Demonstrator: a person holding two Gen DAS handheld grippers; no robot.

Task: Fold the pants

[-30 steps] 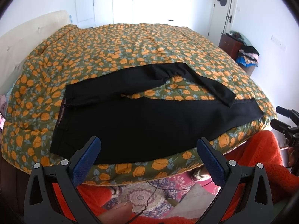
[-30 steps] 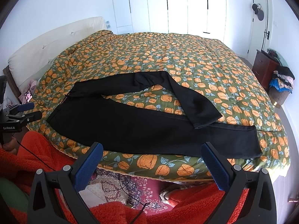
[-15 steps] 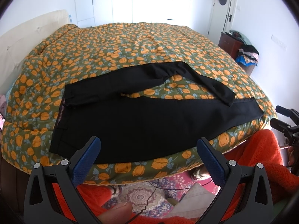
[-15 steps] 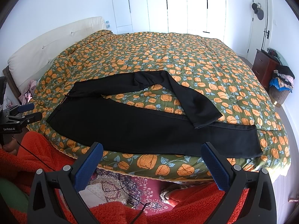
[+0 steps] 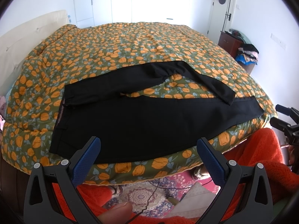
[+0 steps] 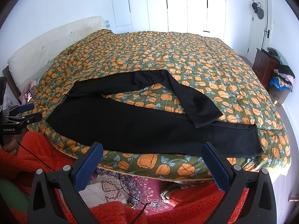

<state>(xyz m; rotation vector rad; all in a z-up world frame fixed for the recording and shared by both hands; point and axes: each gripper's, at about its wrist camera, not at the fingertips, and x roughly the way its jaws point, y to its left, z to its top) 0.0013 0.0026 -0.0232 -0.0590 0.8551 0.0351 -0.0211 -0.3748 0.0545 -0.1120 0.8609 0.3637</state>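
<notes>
Black pants [image 5: 142, 119] lie spread along the near edge of the bed, waistband at the left, cuffs at the right. The far leg [image 5: 209, 80] bends and its cuff rests on the near leg. In the right wrist view the same pants [image 6: 142, 128] show the bent leg's cuff [image 6: 203, 115] overlapping the flat leg. My left gripper [image 5: 148, 155] hovers open above the bed's near edge, holding nothing. My right gripper [image 6: 152, 160] is open too, off the bed's edge and empty. Each gripper appears in the other's view: the right gripper [image 5: 286, 123], the left gripper [image 6: 18, 113].
The bed carries a green quilt with orange flowers [image 6: 168, 56] and a cream headboard [image 6: 56, 41] at the left. A dark red cabinet [image 6: 265, 65] and a basket of clothes [image 6: 282, 87] stand at the right. A patterned rug [image 6: 119, 186] and the person's red fleece sleeves [image 5: 261, 160] lie below.
The left gripper's view has drifted slightly, so the pants sit a little lower and nearer. The pants themselves have not moved. Both grippers stay open.
</notes>
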